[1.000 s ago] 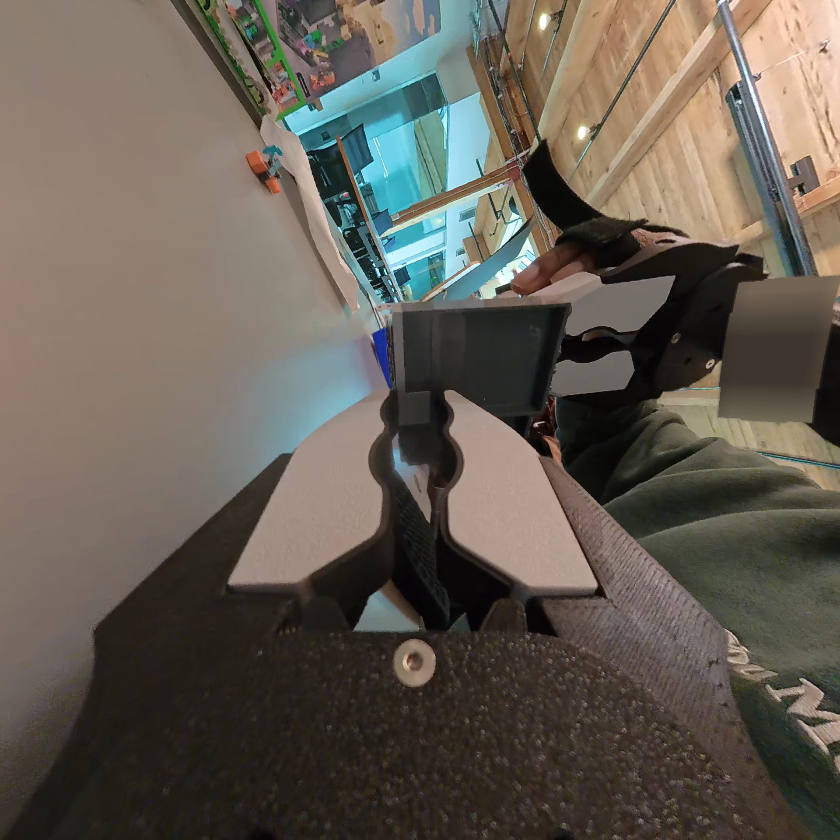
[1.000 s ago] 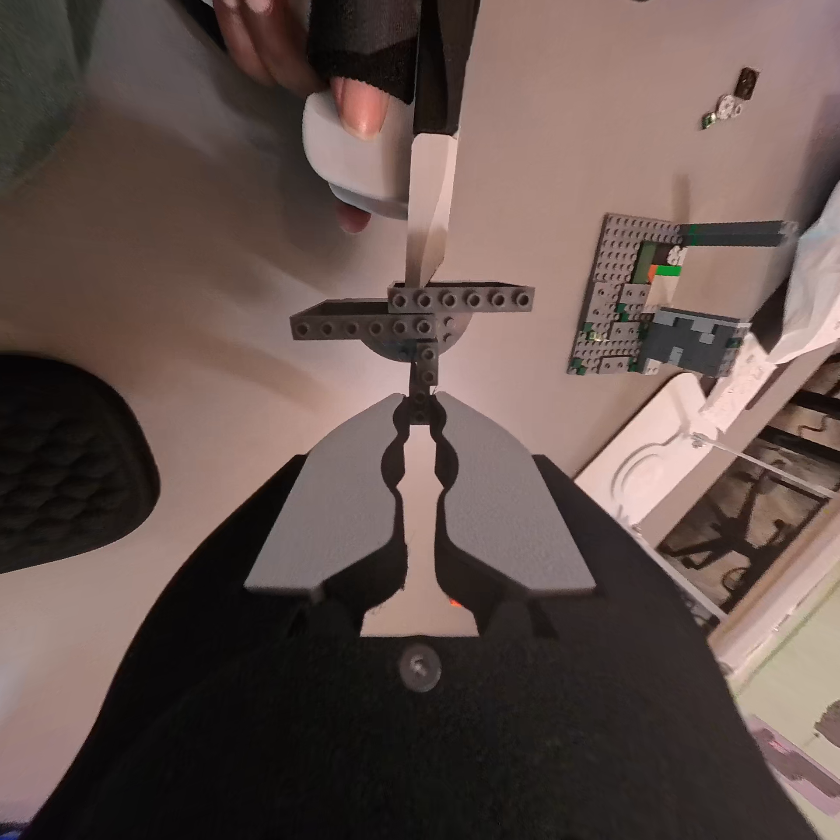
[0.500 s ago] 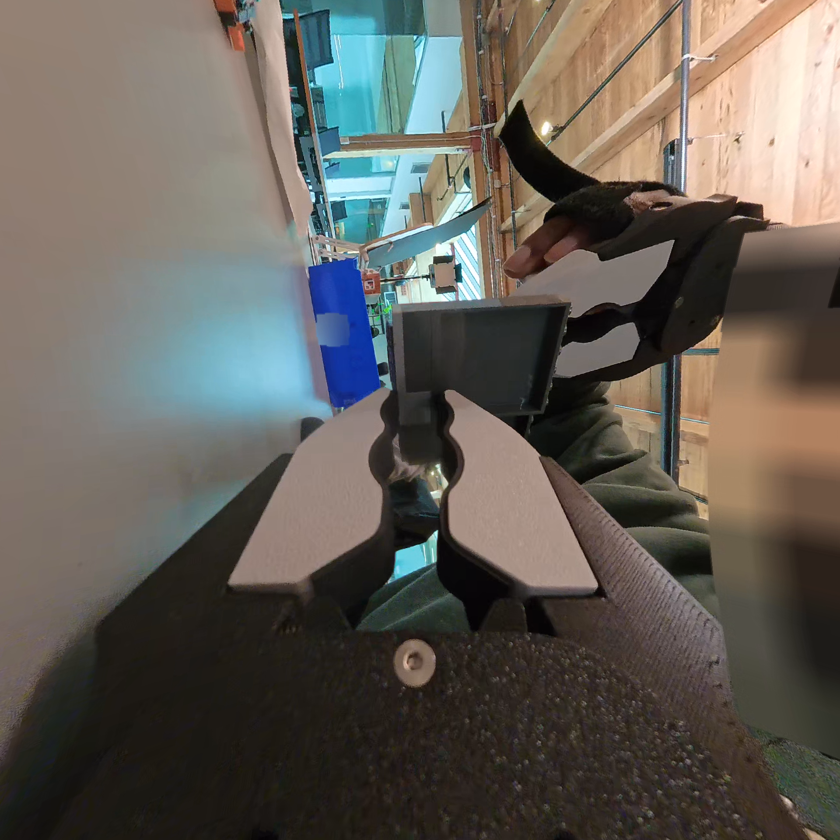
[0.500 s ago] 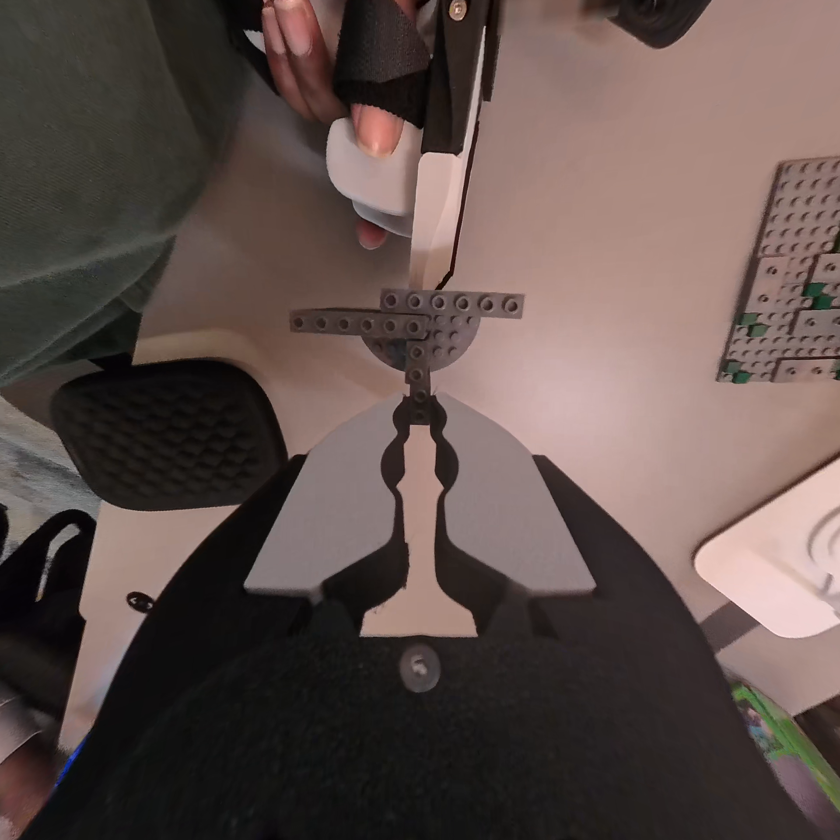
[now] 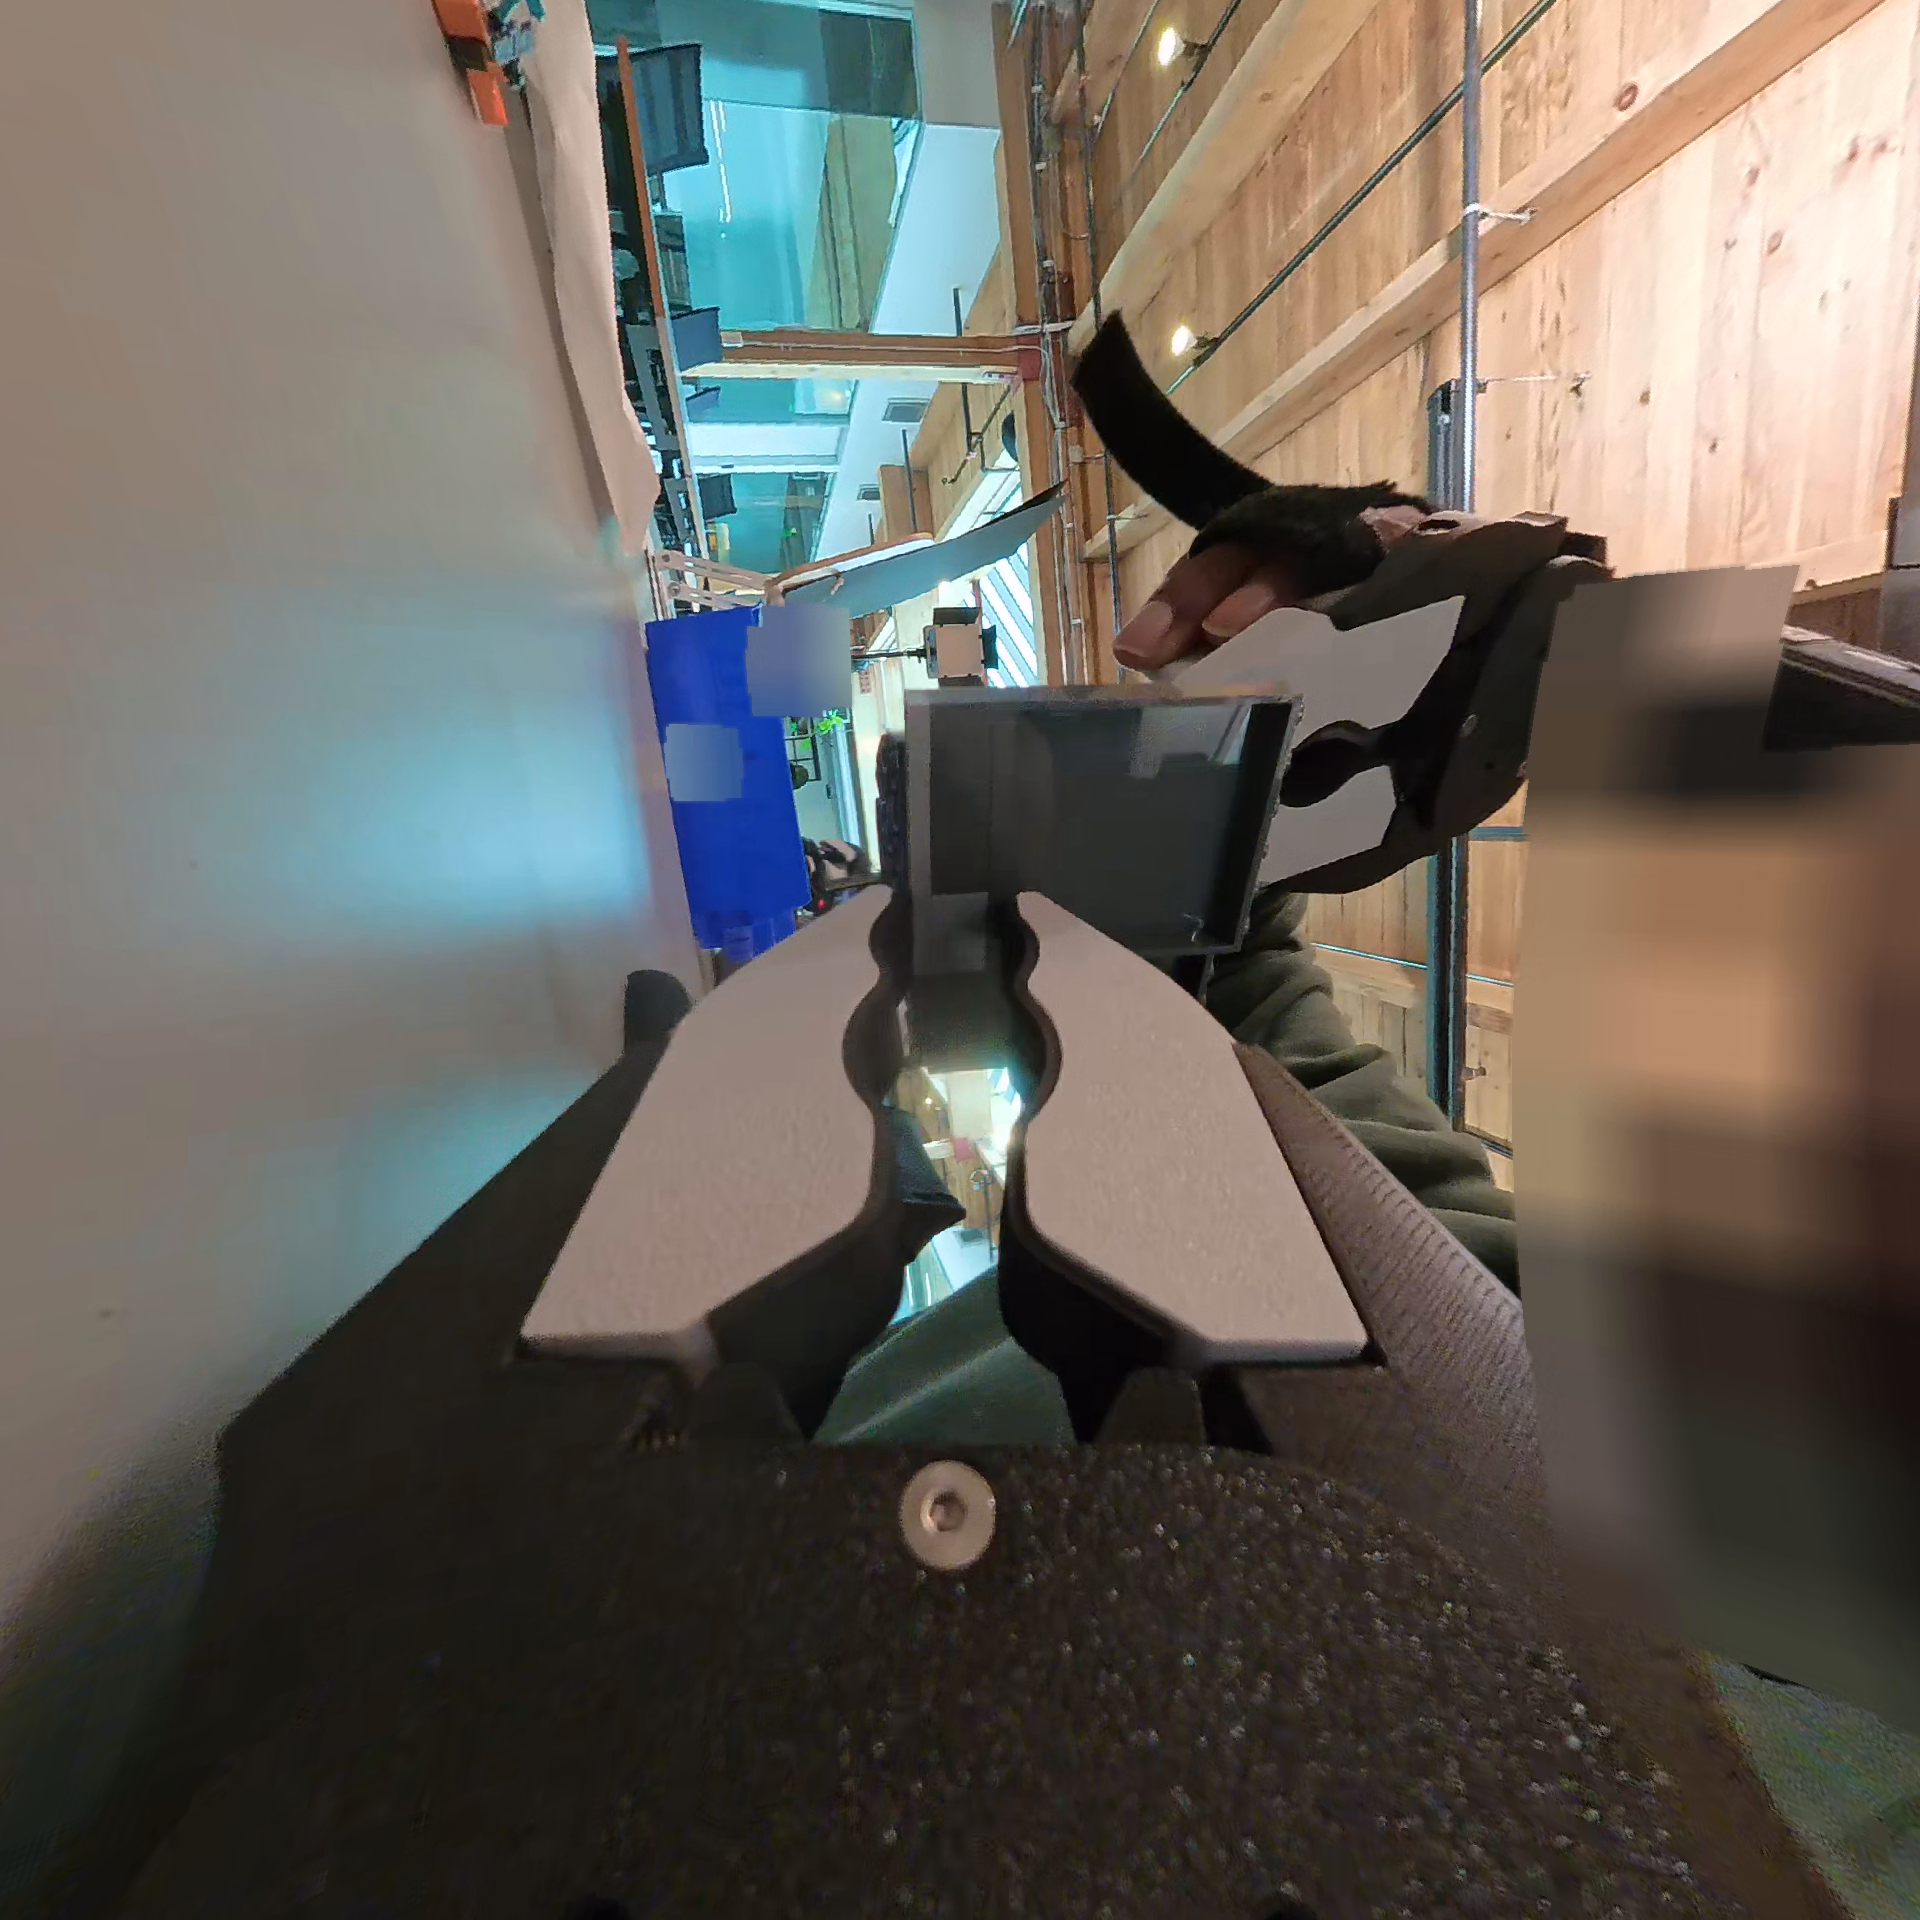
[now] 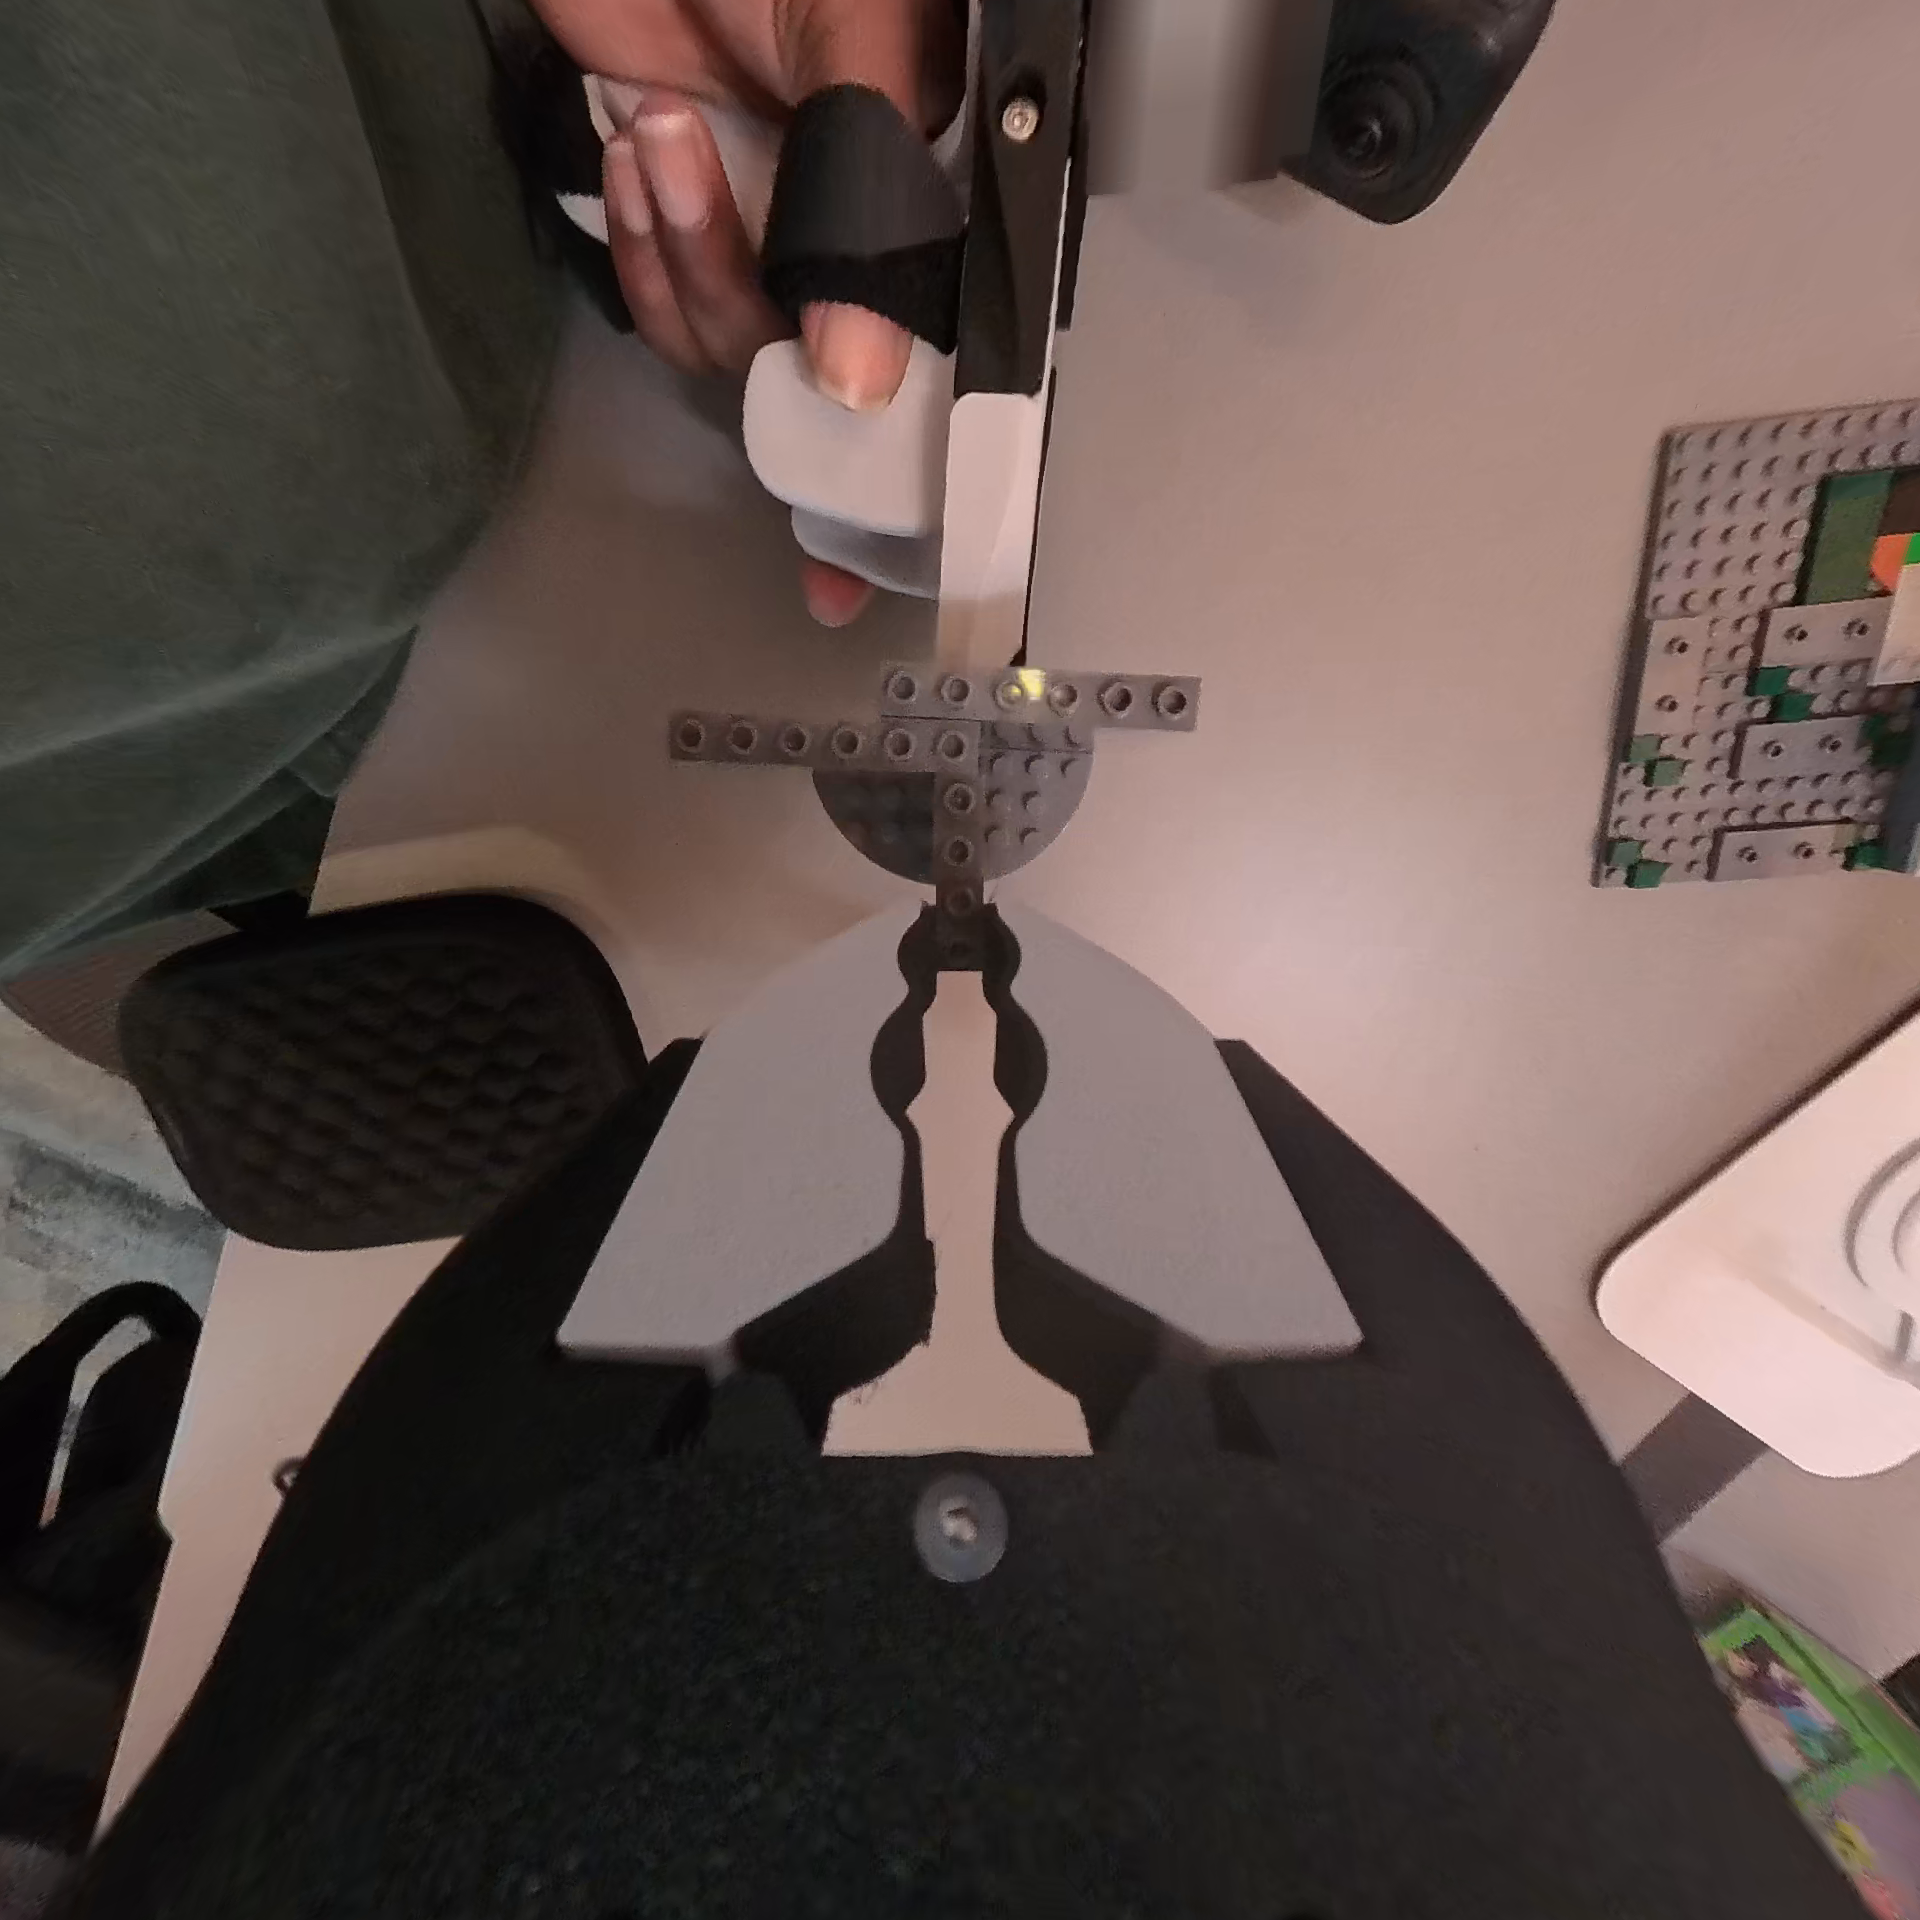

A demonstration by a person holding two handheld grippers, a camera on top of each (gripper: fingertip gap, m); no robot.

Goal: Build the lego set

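A grey lego assembly point(image 6: 951, 774) is held in the air between both grippers. It is a half-round plate with long studded plates across its top and a narrow plate down its middle. My right gripper point(image 6: 961, 925) is shut on the near end of the narrow plate. My left gripper point(image 6: 987, 644) comes in from the top, seen edge-on, and is shut on the far long plate. In the left wrist view, the left gripper point(image 5: 954, 914) grips the assembly's underside point(image 5: 1101, 821), and the right gripper point(image 5: 1294, 774) holds its far side.
A grey studded baseplate build point(image 6: 1787, 644) with green and orange pieces lies on the white table point(image 6: 1351, 416) to the right. A white tray point(image 6: 1766, 1299) sits nearer right, above a green printed box point(image 6: 1808, 1714). A black chair point(image 6: 374, 1070) and a green sleeve point(image 6: 208, 364) are on the left. Across from one pair of fingers to the other is roughly 5 cm.
Both grippers have kept hold of the assembly and turned and shifted together. The baseplate build has slid to the right edge of the right wrist view. The left hand now looms larger there.
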